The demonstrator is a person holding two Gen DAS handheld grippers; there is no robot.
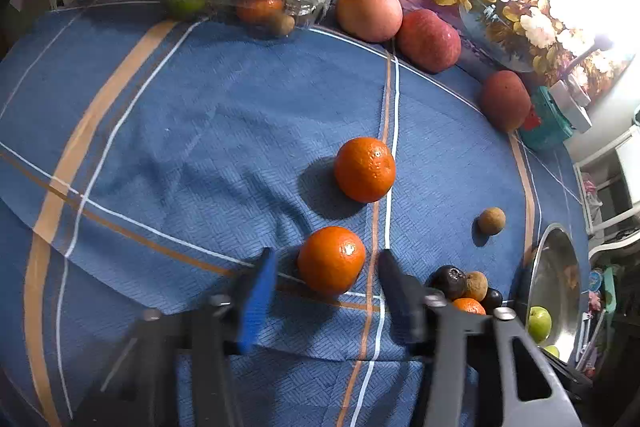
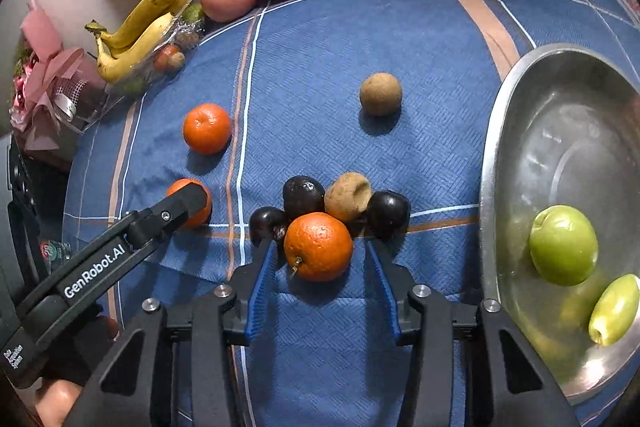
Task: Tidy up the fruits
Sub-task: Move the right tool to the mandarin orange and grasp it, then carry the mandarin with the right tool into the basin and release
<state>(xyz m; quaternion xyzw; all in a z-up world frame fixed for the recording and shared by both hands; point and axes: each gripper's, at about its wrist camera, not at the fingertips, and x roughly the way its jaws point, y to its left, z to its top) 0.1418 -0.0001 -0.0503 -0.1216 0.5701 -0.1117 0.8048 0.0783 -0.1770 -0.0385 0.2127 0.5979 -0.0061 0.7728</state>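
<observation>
Your left gripper [image 1: 326, 263] is spread wide around one orange [image 1: 331, 259], not yet gripping. Your right gripper [image 2: 318, 253] is equally wide around another orange [image 2: 318, 246] beside the dark fruit [image 2: 303, 195], likely lined up for pickup. Both oranges look glossy and firm, on the blue cloth [image 2: 420, 39]; contact is hard to judge. The metal bowl [image 2: 490, 163] holds green fruit [image 2: 563, 245].

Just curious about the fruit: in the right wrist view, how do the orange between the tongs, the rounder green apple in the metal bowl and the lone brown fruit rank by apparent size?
1. Orange and green apple: alike, both near the camera.
2. Lone brown fruit: smallest, though farther away.
</observation>
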